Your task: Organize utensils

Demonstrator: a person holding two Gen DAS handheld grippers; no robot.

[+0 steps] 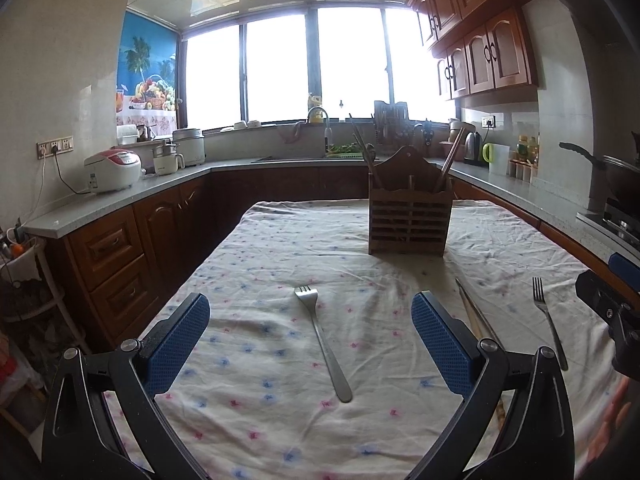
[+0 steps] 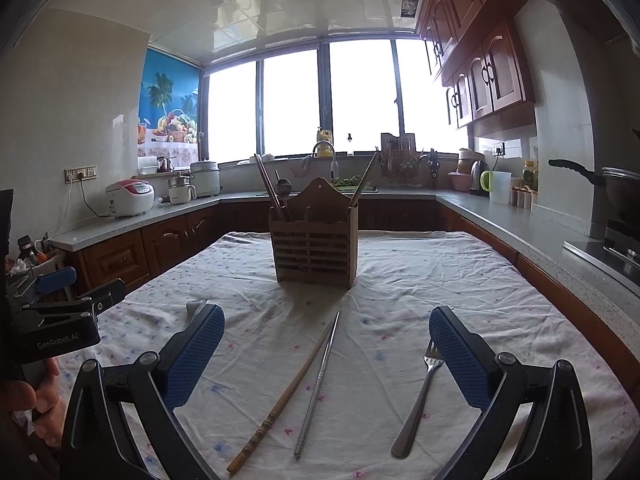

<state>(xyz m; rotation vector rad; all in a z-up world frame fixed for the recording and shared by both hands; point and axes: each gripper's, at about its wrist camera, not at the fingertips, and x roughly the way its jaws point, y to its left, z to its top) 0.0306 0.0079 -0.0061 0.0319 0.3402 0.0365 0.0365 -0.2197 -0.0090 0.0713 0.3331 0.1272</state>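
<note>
A wooden utensil holder [image 1: 409, 216] [image 2: 314, 248] stands at the far middle of the cloth-covered table [image 1: 280, 248], with chopsticks and a spoon upright in it. A steel fork [image 1: 324, 344] lies between the fingers of my open left gripper [image 1: 310, 344], below them on the cloth. A wooden chopstick [image 2: 280, 396] and a metal chopstick [image 2: 318, 384] lie between the fingers of my open right gripper [image 2: 326, 356]. A second fork [image 2: 420, 404] [image 1: 550, 322] lies beside the right finger. The first fork's tines [image 2: 195, 308] peek out behind the left finger.
Kitchen counters [image 1: 132, 196] run round the table on the left, back and right, with rice cookers [image 1: 114, 170], a kettle [image 2: 478, 176] and a wok [image 2: 618, 184] on the stove. The left gripper's body [image 2: 60, 312] and a hand [image 2: 24, 396] show at the right wrist view's left edge.
</note>
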